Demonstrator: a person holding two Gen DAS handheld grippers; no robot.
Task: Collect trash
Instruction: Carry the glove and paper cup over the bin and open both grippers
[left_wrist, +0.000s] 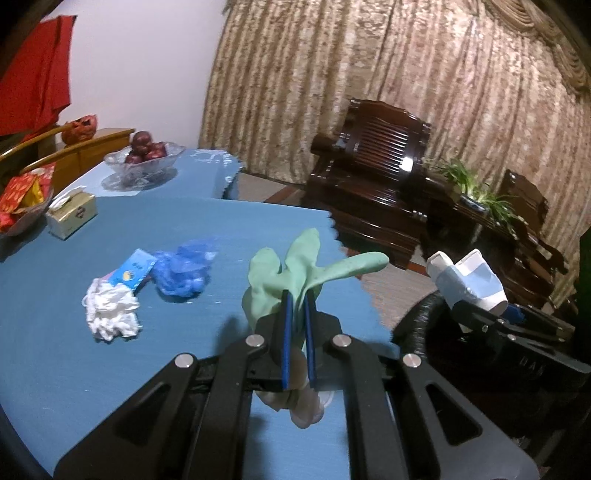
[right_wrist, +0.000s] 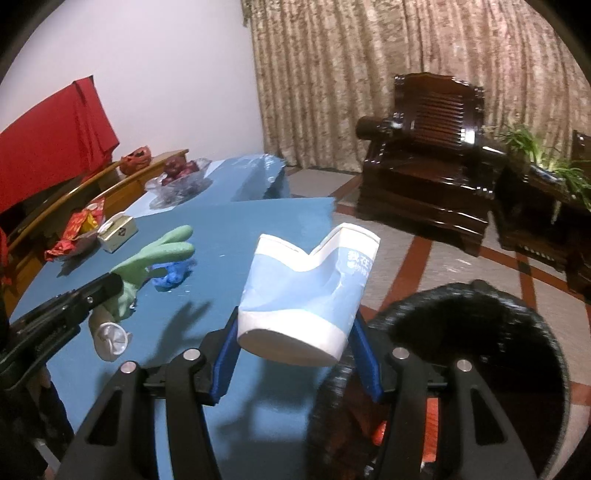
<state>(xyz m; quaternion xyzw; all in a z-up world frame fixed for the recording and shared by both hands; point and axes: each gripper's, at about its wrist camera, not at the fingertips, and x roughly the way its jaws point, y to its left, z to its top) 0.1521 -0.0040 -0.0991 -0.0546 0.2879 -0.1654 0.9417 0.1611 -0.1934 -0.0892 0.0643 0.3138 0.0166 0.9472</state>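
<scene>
Open blue table (left_wrist: 92, 369) near the front edge, bare around both claws. Farther in, clutter in a loose cluster: white wad (left_wrist: 110, 314), card (left_wrist: 135, 273), blue bag (left_wrist: 183, 271). Beyond, along the far side: tissue box (left_wrist: 72, 216), snack bowl (left_wrist: 22, 210), fruit bowl (left_wrist: 144, 160). Off the right edge, black bin (right_wrist: 476, 354) mouth open, just beside the table. Floor clear up to the dark armchair (right_wrist: 424, 162).

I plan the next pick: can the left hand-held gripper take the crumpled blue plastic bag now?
Probably not: the left hand-held gripper is shut on a green rubber glove. Path to the crumpled blue plastic bag looks clear.
</scene>
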